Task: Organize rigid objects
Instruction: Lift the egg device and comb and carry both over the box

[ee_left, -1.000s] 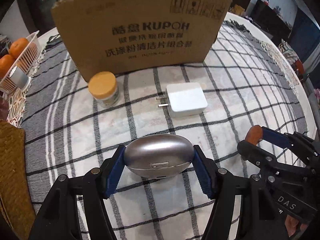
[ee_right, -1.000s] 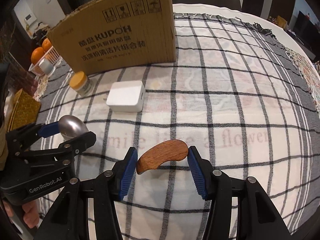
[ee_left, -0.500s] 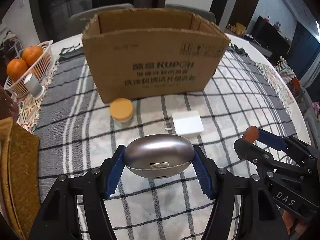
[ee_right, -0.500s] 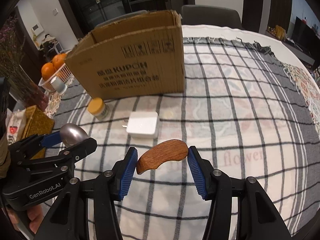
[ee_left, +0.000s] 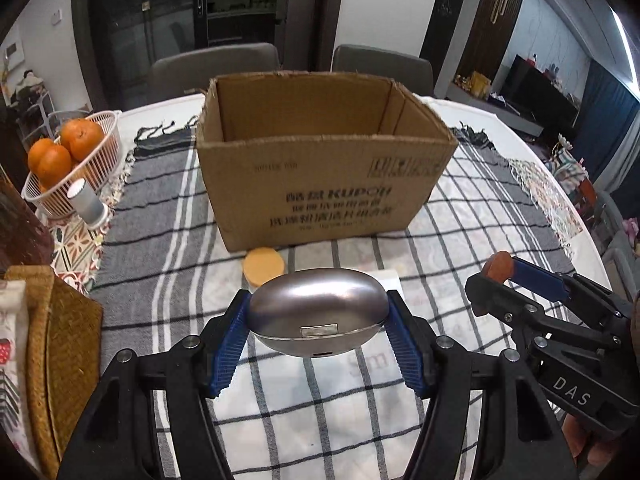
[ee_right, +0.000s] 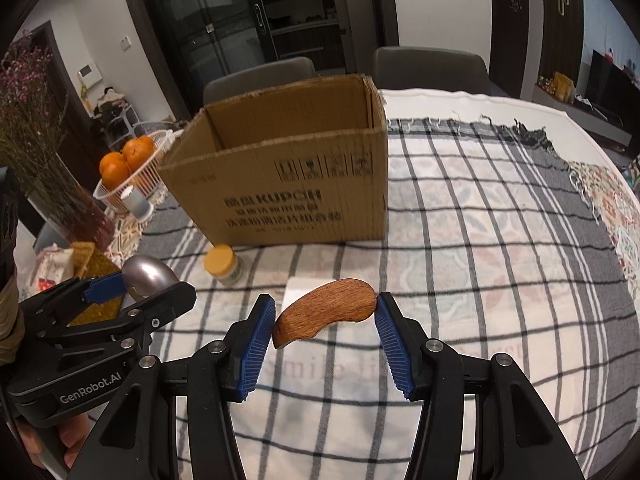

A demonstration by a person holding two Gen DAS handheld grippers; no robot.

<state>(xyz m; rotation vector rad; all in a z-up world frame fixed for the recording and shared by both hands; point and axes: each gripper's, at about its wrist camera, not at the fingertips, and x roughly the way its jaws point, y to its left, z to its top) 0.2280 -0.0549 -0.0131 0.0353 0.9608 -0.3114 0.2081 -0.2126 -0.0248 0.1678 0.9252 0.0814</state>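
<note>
Both grippers are held above the checked cloth point(ee_left: 168, 240), pointing steeply down toward the open box point(ee_left: 320, 168) beyond; the left gripper point(ee_left: 316, 332) pinches a silver case point(ee_left: 318, 312) by its 2 ends, clear of the cloth; the right gripper point(ee_right: 326, 320) clamps a curved wood piece point(ee_right: 326, 312) end to end — tilted, its right tip higher; a jar point(ee_right: 224, 264) with a yellow lid stands just before the box; a white block point(ee_right: 296, 292) lies near it, mostly hidden behind the wood; fingers point(ee_right: 48, 440) wrap the left gripper's handle.
</note>
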